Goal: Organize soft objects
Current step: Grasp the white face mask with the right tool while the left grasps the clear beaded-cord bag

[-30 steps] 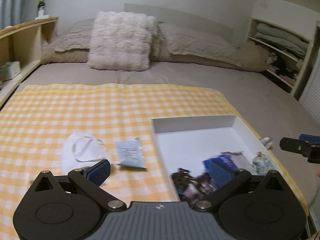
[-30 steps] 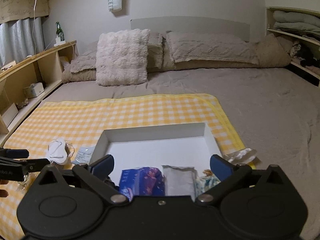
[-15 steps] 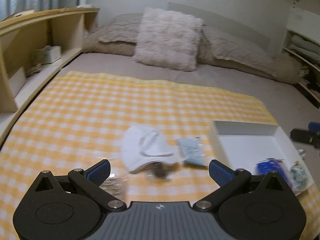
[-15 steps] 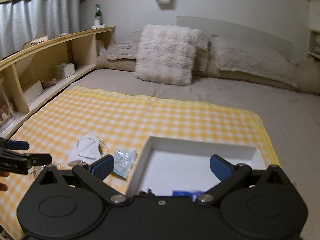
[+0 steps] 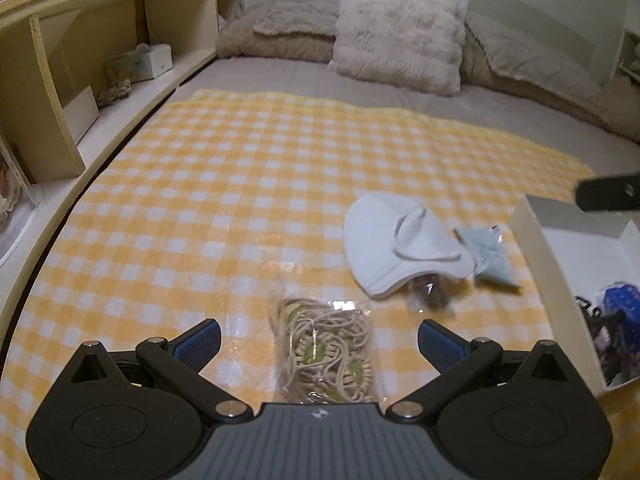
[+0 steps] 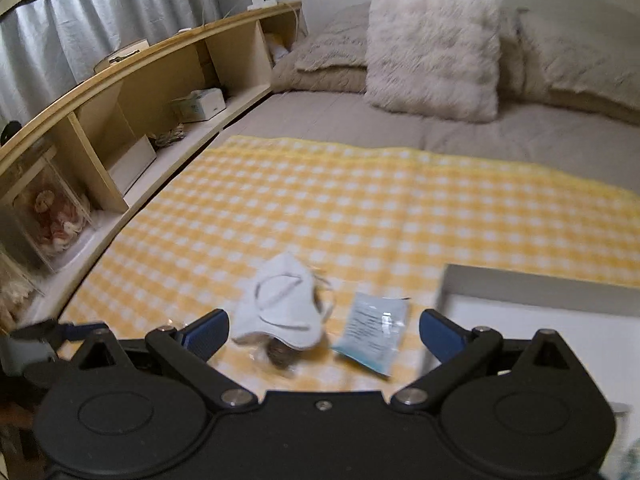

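I have both tongs released and holding nothing. My left tongs (image 5: 319,338) straddle the clear bag of cord (image 5: 325,347), lined up for pickup. It lies well left of the white box (image 5: 538,264), where sorted items belong; right tongs (image 6: 322,334) face the mask (image 6: 280,304).

On the checked cloth (image 5: 248,168) we see a bag of cord (image 5: 325,350) nearest us. Behind it to the right lies a mask (image 5: 400,248), partly over a small packet (image 5: 430,294). A flat sachet (image 5: 490,258) lies between mask and box (image 5: 536,248). Pillows (image 5: 400,24) sit far behind.
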A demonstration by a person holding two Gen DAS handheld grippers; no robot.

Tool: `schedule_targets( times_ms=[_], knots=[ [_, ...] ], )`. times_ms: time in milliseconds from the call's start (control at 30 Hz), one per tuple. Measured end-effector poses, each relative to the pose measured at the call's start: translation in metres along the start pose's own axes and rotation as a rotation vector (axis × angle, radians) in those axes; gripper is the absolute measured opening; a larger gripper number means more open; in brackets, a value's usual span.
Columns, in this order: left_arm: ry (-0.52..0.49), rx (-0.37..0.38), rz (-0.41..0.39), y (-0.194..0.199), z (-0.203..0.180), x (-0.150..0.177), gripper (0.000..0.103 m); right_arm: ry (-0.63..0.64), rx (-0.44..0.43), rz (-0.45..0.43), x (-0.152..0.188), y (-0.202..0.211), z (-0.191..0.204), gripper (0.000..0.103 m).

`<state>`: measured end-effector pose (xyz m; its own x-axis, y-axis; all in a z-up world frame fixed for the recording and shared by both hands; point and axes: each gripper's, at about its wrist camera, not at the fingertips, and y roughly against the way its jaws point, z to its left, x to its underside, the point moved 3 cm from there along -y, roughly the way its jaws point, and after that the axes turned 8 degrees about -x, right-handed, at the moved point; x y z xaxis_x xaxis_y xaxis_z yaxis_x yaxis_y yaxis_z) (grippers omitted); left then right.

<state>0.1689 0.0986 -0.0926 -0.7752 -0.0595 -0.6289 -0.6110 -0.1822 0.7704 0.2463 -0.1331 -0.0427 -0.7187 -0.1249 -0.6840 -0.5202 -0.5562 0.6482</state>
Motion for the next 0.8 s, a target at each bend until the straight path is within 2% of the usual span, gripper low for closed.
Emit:
schedule_targets(
  times_ms=[300, 667, 767, 800],
  knots=[
    [-0.101, -0.002, 0.078, -0.03, -0.015, 0.002, 0.103, 0.056, -0.005, 0.054, -0.012, -0.074, 0.019, 0.103],
    [-0.155, -0.011, 0.183, -0.067, -0.023, 0.006, 0.103, 0.152, -0.047, 0.198, -0.007, -0.161, 0.035, 0.103],
    [-0.171, 0.0, 0.197, -0.072, -0.025, 0.007, 0.101, 0.179, -0.06, 0.238, -0.005, -0.178, 0.042, 0.103],
    [-0.173, 0.006, 0.203, -0.074, -0.026, 0.007, 0.097, 0.189, -0.064, 0.249, -0.004, -0.182, 0.044, 0.102]
  ],
)
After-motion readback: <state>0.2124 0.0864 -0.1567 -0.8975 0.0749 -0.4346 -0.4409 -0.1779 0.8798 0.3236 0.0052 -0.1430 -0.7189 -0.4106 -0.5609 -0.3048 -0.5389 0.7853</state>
